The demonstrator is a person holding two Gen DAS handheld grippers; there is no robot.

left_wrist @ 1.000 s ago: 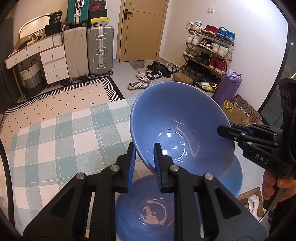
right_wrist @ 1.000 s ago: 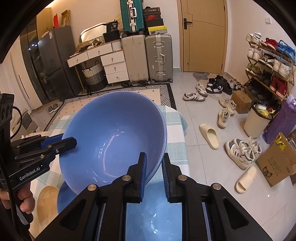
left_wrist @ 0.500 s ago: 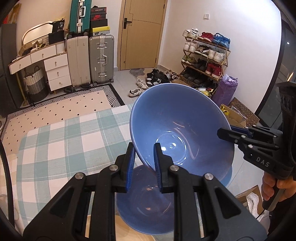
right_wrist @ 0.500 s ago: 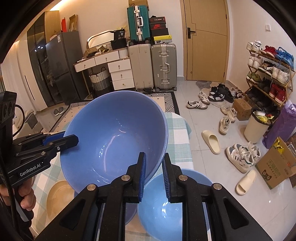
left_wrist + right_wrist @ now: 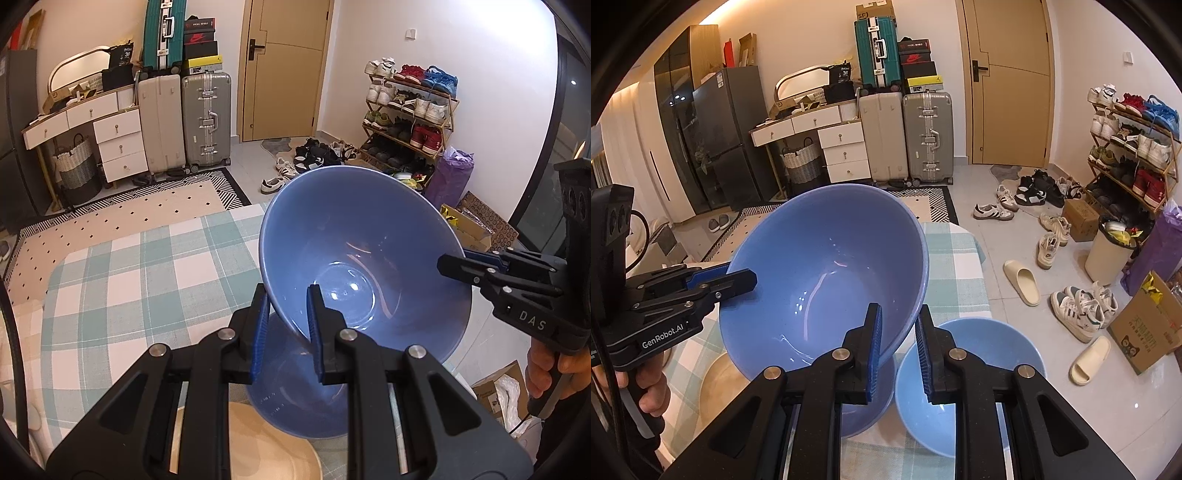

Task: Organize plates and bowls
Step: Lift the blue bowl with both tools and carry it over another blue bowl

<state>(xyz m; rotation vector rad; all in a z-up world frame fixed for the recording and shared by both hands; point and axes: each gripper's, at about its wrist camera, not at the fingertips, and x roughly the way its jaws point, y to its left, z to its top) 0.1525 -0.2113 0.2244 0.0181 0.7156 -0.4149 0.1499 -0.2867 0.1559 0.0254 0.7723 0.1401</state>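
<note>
Gripped at opposite rim edges by the left hand-held gripper and right hand-held gripper, a tilted large blue bowl is held above the checked bench.

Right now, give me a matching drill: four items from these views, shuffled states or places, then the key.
Items
1. big bowl
2. pale bowl
3. tan plate
4. left gripper

States or places
A. flat on the checked cloth, under the edge of a darker bowl
B. tilted in the air, rim gripped from two sides
C. resting on the table at its right edge, nothing in it
D. shut on a bowl rim, opposite the right gripper

Pairs: 1-B, 2-C, 3-A, 4-D
</note>
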